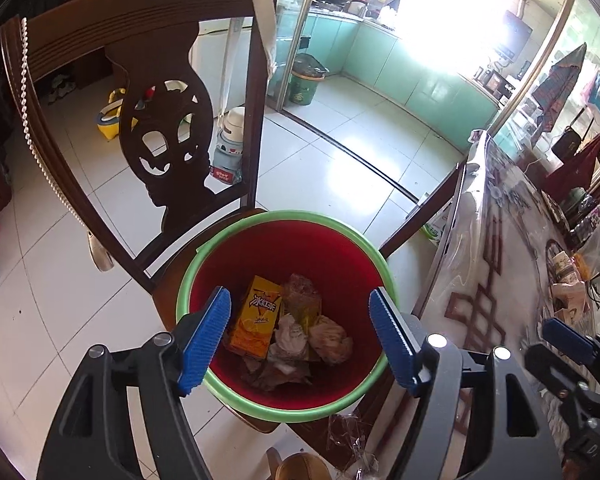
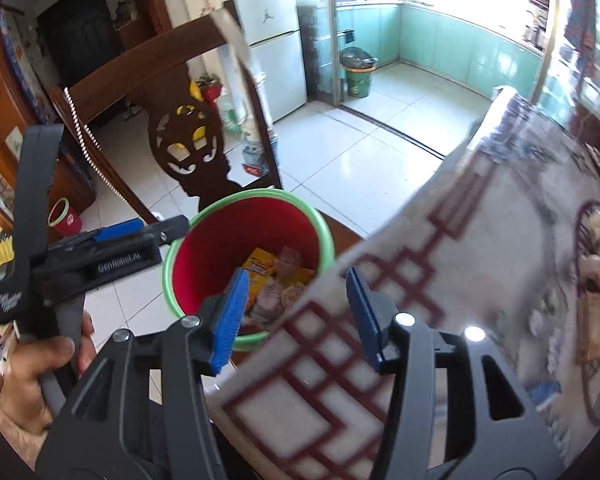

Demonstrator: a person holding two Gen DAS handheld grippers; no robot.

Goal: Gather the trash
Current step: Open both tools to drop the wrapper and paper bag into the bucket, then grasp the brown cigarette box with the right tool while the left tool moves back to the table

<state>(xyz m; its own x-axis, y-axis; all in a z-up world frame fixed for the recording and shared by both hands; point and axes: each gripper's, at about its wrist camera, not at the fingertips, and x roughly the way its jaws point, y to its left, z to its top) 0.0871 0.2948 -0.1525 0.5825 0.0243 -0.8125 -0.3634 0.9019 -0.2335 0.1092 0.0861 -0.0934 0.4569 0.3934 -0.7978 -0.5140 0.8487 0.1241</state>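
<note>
Tongs of the left gripper (image 1: 300, 334) stood spread wide above the red bin (image 1: 284, 308), blue pads (image 1: 206, 338) either side of its opening, nothing between them. The right gripper (image 2: 298, 316) was likewise spread and empty, poised over the near edge of the table (image 2: 460, 280), with the bin just to its left. In the right wrist view the left gripper (image 2: 118, 230) showed side-on at the left, the person's hand (image 2: 32, 376) wrapped round its handle.

The bin, red inside with a green rim (image 1: 260, 216), sat on the seat of a dark wooden chair (image 1: 112, 40) drawn up beside the table. Trash lay at its bottom: an orange drink carton (image 1: 256, 322) on the left, crumpled paper (image 1: 290, 338) beside it, and a clear wrapper (image 1: 302, 296) behind. A further scrap of clear plastic (image 1: 348, 434) lay near the bin's near edge, outside it.

The table carried a patterned cloth under clear sheeting. Beyond the chair, white floor tiles (image 1: 340, 152) ran to a kitchen with green cabinets (image 1: 380, 56), where a second, green bin (image 1: 304, 86) stood by the doorway.
</note>
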